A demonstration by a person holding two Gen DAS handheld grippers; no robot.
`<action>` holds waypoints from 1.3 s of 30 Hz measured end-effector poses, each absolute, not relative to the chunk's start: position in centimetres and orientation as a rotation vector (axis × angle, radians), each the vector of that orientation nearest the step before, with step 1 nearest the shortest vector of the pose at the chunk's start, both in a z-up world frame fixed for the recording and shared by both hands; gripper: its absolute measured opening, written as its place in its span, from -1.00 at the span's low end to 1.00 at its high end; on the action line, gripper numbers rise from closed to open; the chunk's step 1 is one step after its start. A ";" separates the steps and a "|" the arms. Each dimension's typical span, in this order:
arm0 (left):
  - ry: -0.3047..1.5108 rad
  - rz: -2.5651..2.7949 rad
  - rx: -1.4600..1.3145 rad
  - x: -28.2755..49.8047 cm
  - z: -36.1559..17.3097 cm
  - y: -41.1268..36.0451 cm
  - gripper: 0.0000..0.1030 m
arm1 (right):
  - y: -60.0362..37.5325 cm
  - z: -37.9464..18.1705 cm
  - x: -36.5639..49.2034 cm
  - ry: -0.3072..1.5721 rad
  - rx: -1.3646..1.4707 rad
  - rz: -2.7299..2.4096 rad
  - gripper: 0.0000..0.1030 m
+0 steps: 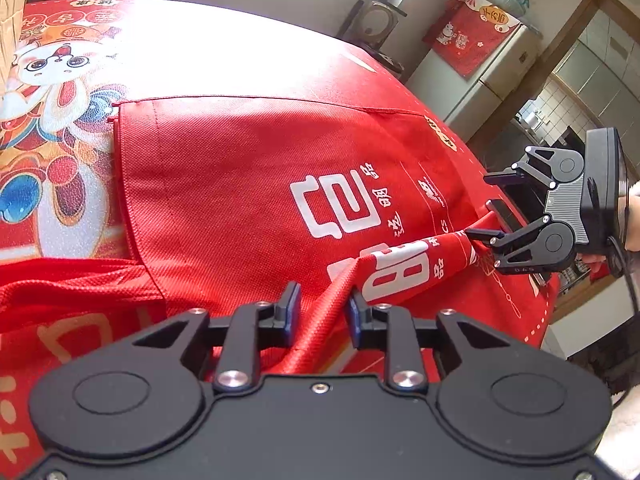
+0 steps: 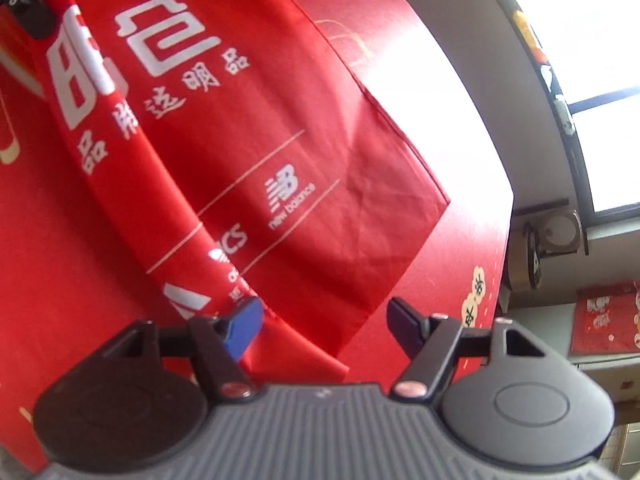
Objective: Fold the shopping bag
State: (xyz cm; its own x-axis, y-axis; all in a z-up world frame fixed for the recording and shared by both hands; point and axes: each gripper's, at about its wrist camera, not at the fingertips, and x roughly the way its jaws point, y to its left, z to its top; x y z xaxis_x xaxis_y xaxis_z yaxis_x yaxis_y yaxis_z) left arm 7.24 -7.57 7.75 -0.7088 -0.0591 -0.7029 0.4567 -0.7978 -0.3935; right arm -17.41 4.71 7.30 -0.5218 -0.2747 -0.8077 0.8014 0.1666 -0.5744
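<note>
On the red printed tablecloth (image 1: 72,128) the shopping bag (image 1: 248,184) lay flat, one edge raised in a fold. Your left gripper (image 1: 323,312) stood spread around its strap (image 1: 320,332); your right gripper (image 2: 324,320) was spread, pinching nothing.

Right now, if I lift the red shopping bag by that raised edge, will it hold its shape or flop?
Probably flop. The bag is thin woven fabric that creases and lies flat on the tablecloth. Its raised edge already sags and curls between the two claws, so the middle would likely droop. It looks light, and may slide across the smooth cloth when pushed.
</note>
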 end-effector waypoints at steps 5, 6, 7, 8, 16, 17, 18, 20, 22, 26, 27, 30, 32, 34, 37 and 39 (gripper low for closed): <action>0.642 -2.476 0.965 9.4 9.9 -7.0 0.07 | 4.1 7.4 -17.8 1.590 0.505 -1.413 0.30; 0.612 -2.475 0.940 10.0 10.6 -6.7 0.07 | 3.9 7.5 -18.0 1.592 0.516 -1.398 0.30; 0.570 -2.473 0.917 10.4 11.3 -6.3 0.05 | 3.7 7.6 -18.2 1.589 0.533 -1.386 0.31; 0.514 -2.473 0.896 10.7 12.0 -5.8 0.06 | 3.5 7.7 -18.4 1.587 0.542 -1.379 0.31; 0.467 -2.719 0.777 8.8 14.9 -2.1 0.41 | 2.6 8.4 -21.0 1.546 0.605 -1.334 0.63; 0.537 -2.718 0.781 7.9 14.3 -2.2 0.37 | 2.6 8.5 -21.4 1.532 0.620 -1.331 0.63; 0.622 -2.708 0.786 7.0 13.6 -2.4 0.33 | 2.5 8.6 -21.6 1.524 0.629 -1.332 0.64; 0.837 -2.658 0.807 5.7 11.8 -3.4 0.08 | 2.5 8.7 -21.7 1.522 0.625 -1.343 0.68; 1.069 -2.547 0.876 4.5 9.4 -5.1 0.02 | 2.6 8.7 -21.6 1.528 0.608 -1.345 0.68; 1.262 -2.362 0.880 4.5 7.1 -8.2 -0.54 | 2.6 9.0 -21.2 1.543 0.587 -1.339 0.68; 1.281 -2.326 0.858 4.8 6.9 -8.8 -0.54 | 2.5 9.1 -21.1 1.543 0.581 -1.336 0.68; 1.172 -2.289 0.847 5.3 7.5 -9.0 -0.54 | 2.3 9.3 -20.9 1.553 0.557 -1.324 0.68; 1.164 -2.301 0.846 5.5 8.2 -8.8 -0.52 | 2.1 9.4 -20.9 1.559 0.549 -1.314 0.68; 1.138 -2.321 0.835 5.4 8.8 -8.6 -0.48 | 1.9 9.6 -21.0 1.560 0.554 -1.306 0.68; 1.059 -2.360 0.797 4.7 9.9 -8.1 -0.44 | 1.7 9.9 -21.3 1.556 0.564 -1.297 0.68; 1.039 -2.349 0.818 4.4 9.7 -8.1 -0.34 | 1.6 10.0 -21.4 1.556 0.564 -1.297 0.68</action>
